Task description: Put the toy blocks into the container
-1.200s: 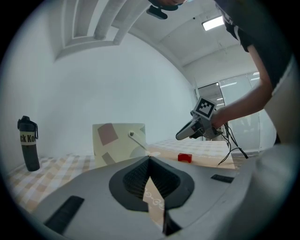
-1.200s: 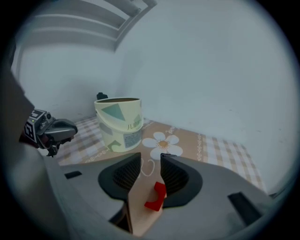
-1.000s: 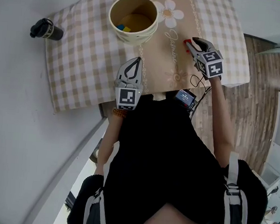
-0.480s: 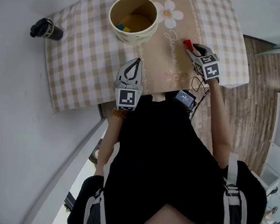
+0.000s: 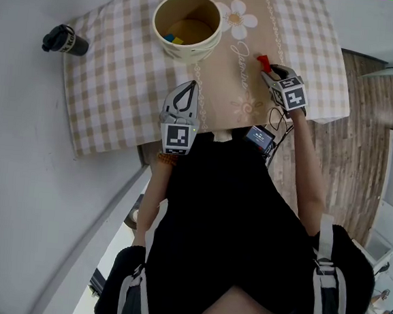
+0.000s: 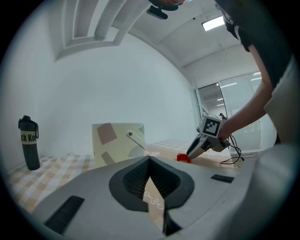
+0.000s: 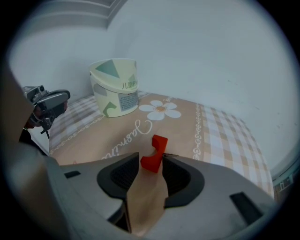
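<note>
A red arch-shaped toy block lies on the tan runner of the table. My right gripper points steeply down at it. Its jaws have just been opening, and the block sits between the fingertips, still resting on the cloth. In the head view the block pokes out just beyond that gripper. The cream container stands at the table's far side with blue and yellow blocks inside. My left gripper hovers level near the table's front edge, shut and empty.
A black bottle stands at the table's far left corner. A small black device with a cable hangs at the front edge near my right arm. The table's right edge drops to a wooden floor.
My right gripper has come down and slightly forward onto the red block, which now shows past its tips. The left gripper has stayed where it was.
</note>
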### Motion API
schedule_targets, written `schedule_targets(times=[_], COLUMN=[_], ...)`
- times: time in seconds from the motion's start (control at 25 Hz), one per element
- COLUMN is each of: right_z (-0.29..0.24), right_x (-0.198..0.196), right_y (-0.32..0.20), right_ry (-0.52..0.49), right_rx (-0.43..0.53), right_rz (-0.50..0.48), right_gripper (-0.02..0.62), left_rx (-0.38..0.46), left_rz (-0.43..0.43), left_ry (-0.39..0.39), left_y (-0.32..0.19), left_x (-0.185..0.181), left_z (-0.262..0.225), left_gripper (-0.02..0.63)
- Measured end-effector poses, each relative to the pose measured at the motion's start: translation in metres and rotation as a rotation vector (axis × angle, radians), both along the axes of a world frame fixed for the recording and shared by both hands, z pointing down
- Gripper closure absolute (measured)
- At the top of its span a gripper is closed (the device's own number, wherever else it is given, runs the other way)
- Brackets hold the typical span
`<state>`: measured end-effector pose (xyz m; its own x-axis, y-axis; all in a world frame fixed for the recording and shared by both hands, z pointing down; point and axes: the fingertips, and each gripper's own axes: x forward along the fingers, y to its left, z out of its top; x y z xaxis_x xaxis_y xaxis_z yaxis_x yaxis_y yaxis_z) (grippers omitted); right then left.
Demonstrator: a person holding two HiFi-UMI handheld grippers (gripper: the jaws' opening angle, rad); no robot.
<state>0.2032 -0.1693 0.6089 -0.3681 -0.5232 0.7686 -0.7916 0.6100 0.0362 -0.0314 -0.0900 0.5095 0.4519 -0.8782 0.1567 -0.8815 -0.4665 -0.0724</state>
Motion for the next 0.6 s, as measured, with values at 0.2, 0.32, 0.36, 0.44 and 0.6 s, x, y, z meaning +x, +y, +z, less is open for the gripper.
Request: schedule_targets(times=[0.2,0.32,0.36,0.44,0.6], right_z=[0.0077,0.0096,0.0093,0.0079,0.0011], right_x=[0.0038,0.0041,0.0033,0.0023,0.0004], right_y=[0.001,-0.0006,-0.0011,-0.0013,-0.0051], right_ry=[0.012,0.013,0.008,-0.001,-0.024], right_rx=[-0.028,-0.027,-0.027,-0.024,-0.005], right_rz=[0.009,0.016,0.02,0.027,0.03], right_gripper=[0.433,0.434,0.436,0.436,0.459], left_rx=[-0.003,-0.003,-0.002,0.0,0.002], left_rz=[0.001,-0.002,-0.003,-0.006,-0.005], left_ry=[0.0,-0.001,-0.001,0.002,0.001], left_y=[-0.0008,-0.0019,-0.002,-0.0015,-0.0024], left_x=[0.0005,-0.0005,-0.0012,-0.0023,-0.0023], left_z=[0.0004,0.0003,-0.0001,-0.0008,-0.0013], left_gripper=[0.594,0.594,0.594,0.594,0.594])
